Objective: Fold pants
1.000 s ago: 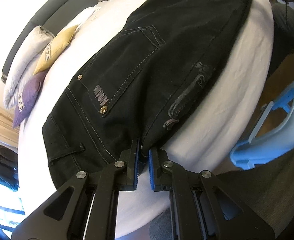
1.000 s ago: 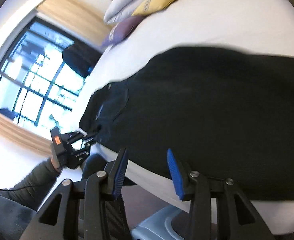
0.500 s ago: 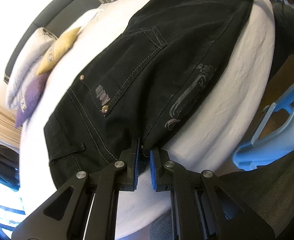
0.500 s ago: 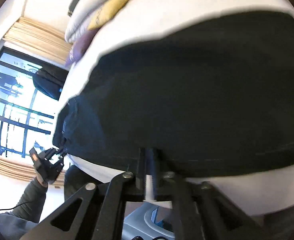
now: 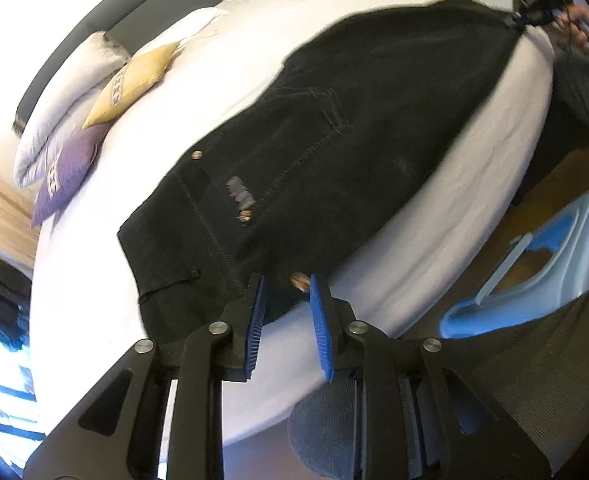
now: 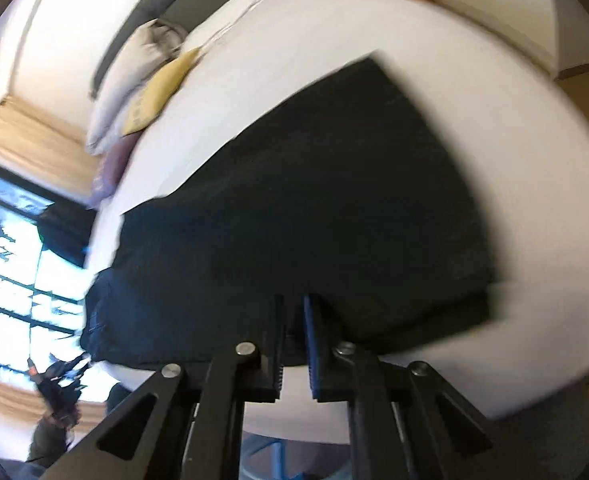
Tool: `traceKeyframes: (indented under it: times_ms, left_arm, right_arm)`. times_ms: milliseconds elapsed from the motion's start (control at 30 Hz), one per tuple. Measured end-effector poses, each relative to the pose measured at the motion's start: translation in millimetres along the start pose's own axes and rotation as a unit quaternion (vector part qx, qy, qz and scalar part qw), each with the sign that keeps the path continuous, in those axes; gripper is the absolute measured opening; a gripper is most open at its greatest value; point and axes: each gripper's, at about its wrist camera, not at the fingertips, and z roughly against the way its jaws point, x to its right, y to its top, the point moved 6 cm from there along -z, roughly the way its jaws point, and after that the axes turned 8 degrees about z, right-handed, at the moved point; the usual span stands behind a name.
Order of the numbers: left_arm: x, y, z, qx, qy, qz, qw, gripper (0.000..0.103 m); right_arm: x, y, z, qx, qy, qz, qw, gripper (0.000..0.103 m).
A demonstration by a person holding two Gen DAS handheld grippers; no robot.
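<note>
Black jeans (image 5: 354, 152) lie across the white bed (image 5: 434, 248), back pocket and rivets up. My left gripper (image 5: 286, 300) hovers at the waist corner near the bed's edge. Its jaws are opening, and the blue pads (image 5: 320, 328) stand apart without pressing the cloth. My right gripper (image 6: 293, 320) pinches the near edge of the jeans (image 6: 314, 220), dark fabric filling the narrow gap, though its jaws are opening slightly. The left wrist view shows the right gripper (image 5: 534, 16) at the far leg end with a hand behind it. The left gripper (image 6: 56, 376) appears blurred at the lower left of the right wrist view.
White (image 5: 66, 92), yellow (image 5: 134, 80) and purple (image 5: 66, 172) pillows sit by the dark headboard (image 5: 94, 28). A blue and white plastic object (image 5: 554, 272) stands on the wooden floor beside the bed. A bright window (image 6: 14, 280) is on the left.
The left jaws have parted and let go of the waist edge, and the gripper has risen a little. The right gripper shut on the jeans' near edge and swept sideways with it.
</note>
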Motion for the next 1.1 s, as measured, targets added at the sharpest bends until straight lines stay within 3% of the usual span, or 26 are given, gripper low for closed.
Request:
traceKeyframes:
  times_ms: [67,133,200,367,500,600,667,767,833,900,967,1033,1100]
  left_arm:
    - [-13,20,8,0.021,-0.012,0.046,0.9986,0.022]
    - [-27,57,10,0.053,-0.023,0.103,0.993,0.022]
    - [-30,90,-1,0.062,-0.037,0.129,0.989,0.022]
    - [-16,147,-68,0.014,-0.069,0.139,0.9878,0.022]
    - [-12,157,-120,-0.023,-0.069,0.162,0.9841,0.022]
    - [-10,150,-144,-0.033,-0.067,0.164,0.9837,0.022]
    - [-11,146,-147,-0.02,-0.068,0.17,0.9829,0.022]
    - [-15,136,-149,-0.002,-0.066,0.176,0.9821,0.022]
    - [-17,132,-147,0.005,-0.071,0.185,0.9801,0.022]
    - [-13,133,-143,0.008,-0.06,0.182,0.9815,0.023]
    - [-12,135,-134,0.008,-0.041,0.182,0.9823,0.023]
    - [-5,142,-124,0.022,-0.035,0.186,0.9816,0.023]
    - [5,150,-118,0.035,-0.032,0.187,0.9812,0.023]
  right_arm:
    - [-18,14,13,0.024,-0.011,0.017,1.0,0.044]
    - [-48,33,13,0.04,0.03,0.032,0.998,0.046]
    - [-101,54,-5,0.035,0.079,0.072,0.994,0.046]
    - [-231,87,-93,-0.022,0.216,0.126,0.968,0.047]
    - [-273,90,-179,-0.088,0.241,0.114,0.96,0.047]
    - [-246,99,-235,-0.12,0.19,0.102,0.969,0.042]
    - [-217,111,-252,-0.121,0.202,0.058,0.97,0.002]
    - [-173,129,-242,-0.078,0.174,0.028,0.981,0.0]
    - [-133,144,-215,-0.037,0.121,0.016,0.992,0.0]
    - [-91,155,-171,0.003,0.071,0.004,0.997,0.007]
    - [-80,156,-137,0.032,0.066,0.001,0.997,0.033]
    - [-81,148,-103,0.063,0.114,-0.015,0.991,0.052]
    - [-92,138,-94,0.066,0.157,-0.002,0.985,0.059]
